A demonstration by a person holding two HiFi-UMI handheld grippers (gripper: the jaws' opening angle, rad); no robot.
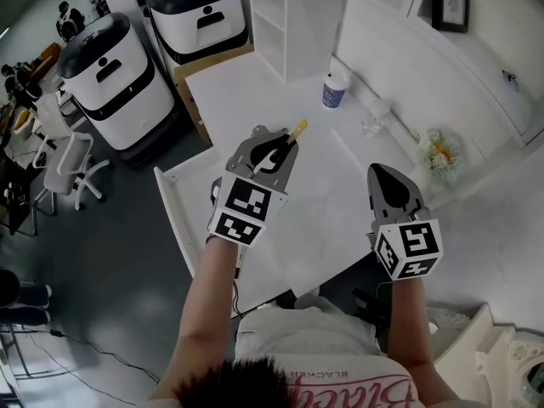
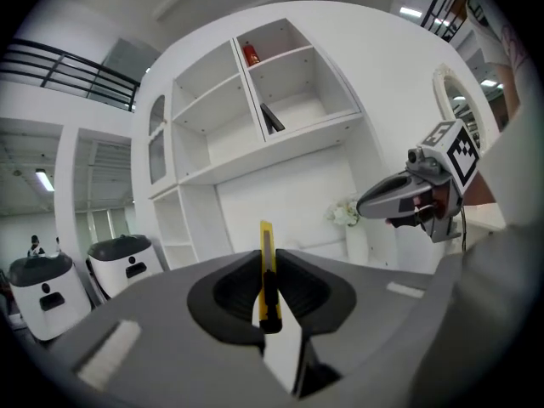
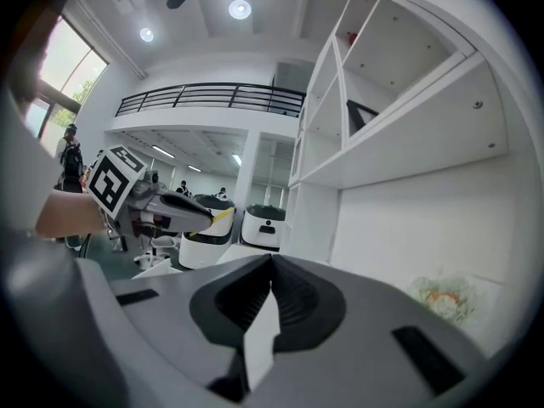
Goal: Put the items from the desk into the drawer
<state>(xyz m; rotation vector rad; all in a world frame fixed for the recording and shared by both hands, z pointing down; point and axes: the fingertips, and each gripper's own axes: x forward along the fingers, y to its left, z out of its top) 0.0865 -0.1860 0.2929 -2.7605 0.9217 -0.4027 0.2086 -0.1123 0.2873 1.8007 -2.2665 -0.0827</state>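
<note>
Left gripper (image 1: 285,145): jaws nearly closed, clamped on a yellow utility knife (image 2: 267,270), gripped across its flat sides with the yellow tip poking out ahead. It is held up in the air over the white counter (image 1: 246,92), touching nothing else. Right gripper (image 1: 384,175): jaws together, nothing between them, hanging beside the left at about the same height. The drawer (image 1: 174,219) stands open below and to the left of the knife, and the bottom that shows looks bare. Handling, judged: the knife is light, stiff and slim, with a smooth plastic body that could pivot or slip in a narrow pinch. The mid-body hold near the black slider looks sound. Treat the front end as sharp and set it down flat, not dropped. Hard to tell: whether the blade is out or retracted. The knife's back end is hidden inside the jaws. The grippers and forearms cover much of the drawer, so its near part goes unseen. Remaining on the counter: a patterned cup (image 1: 336,90), a small clear item (image 1: 374,119) too small to identify, and some flowers (image 1: 439,150).
</note>
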